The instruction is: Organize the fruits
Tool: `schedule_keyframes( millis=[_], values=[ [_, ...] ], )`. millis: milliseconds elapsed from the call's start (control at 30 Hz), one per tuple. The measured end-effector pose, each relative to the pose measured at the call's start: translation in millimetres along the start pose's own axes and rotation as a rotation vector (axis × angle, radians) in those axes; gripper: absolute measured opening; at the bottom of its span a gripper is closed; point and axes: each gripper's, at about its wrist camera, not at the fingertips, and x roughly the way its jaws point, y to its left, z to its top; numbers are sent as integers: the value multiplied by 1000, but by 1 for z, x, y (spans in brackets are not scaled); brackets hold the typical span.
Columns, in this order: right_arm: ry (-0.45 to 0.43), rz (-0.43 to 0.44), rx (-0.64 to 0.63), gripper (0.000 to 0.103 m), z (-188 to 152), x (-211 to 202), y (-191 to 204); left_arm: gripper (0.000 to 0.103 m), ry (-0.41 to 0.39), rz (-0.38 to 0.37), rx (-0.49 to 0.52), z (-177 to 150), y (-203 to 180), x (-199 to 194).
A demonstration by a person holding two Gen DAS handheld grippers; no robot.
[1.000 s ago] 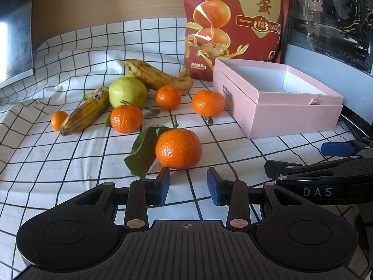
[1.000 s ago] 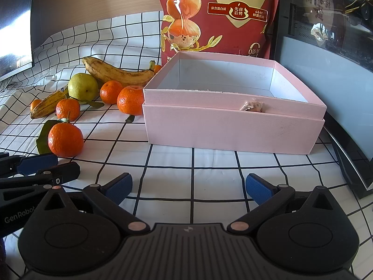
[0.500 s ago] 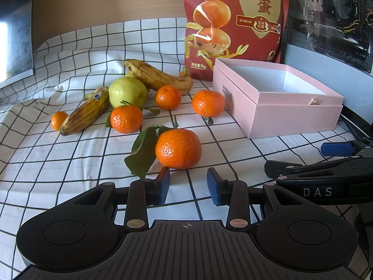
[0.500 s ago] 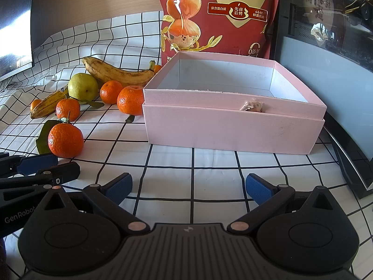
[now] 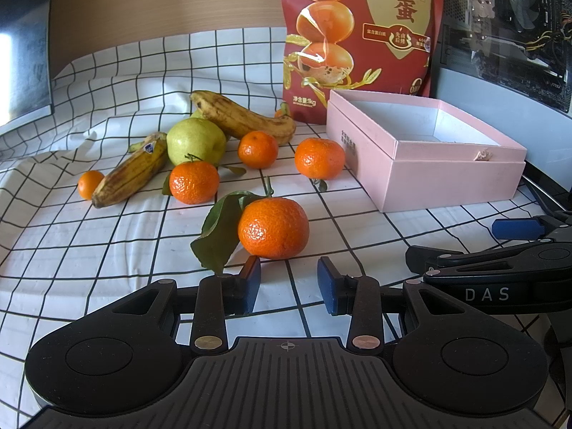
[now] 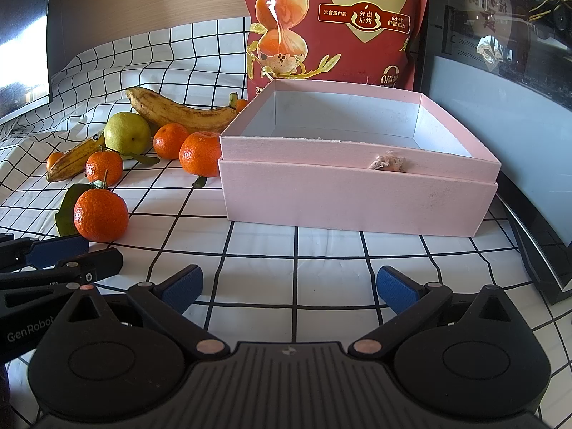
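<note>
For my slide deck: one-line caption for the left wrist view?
Left gripper open just short of a leafy mandarin, empty pink box to its right.

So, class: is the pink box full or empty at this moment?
Empty. The pink box shows only bare white walls and floor inside in both views; the mandarins, bananas and pear all lie outside it, on the checked cloth.

So that's six mandarins [image 5: 273,228], two bananas [image 5: 243,118], one green pear [image 5: 196,142], one pink box [image 5: 429,175], one red snack bag [image 5: 361,28].

Bare cloth [image 6: 296,250] before pink box [image 6: 357,200]
</note>
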Motion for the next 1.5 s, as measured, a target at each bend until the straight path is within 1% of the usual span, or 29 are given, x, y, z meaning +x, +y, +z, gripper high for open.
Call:
schedule_keyframes(
  millis=[1200,1233,1367,1433,1467,1500],
  values=[
    [-1,6,3,103,0,0,-1,40,0,-2,-5,0,0,0],
    [10,8,-5,103,-1,-1,0,40,2,-4,-9,0,0,-2],
    [113,30,-16,103,11,4,0,40,17,-24,-35,3,6,-4],
    [154,30,-22,103,14,5,1,40,39,-68,-96,9,19,0],
    [160,27,-20,103,14,5,2,40,59,-93,-126,12,26,0],
    [163,25,-21,103,14,4,2,40,81,-110,-131,15,30,1]
  ],
)
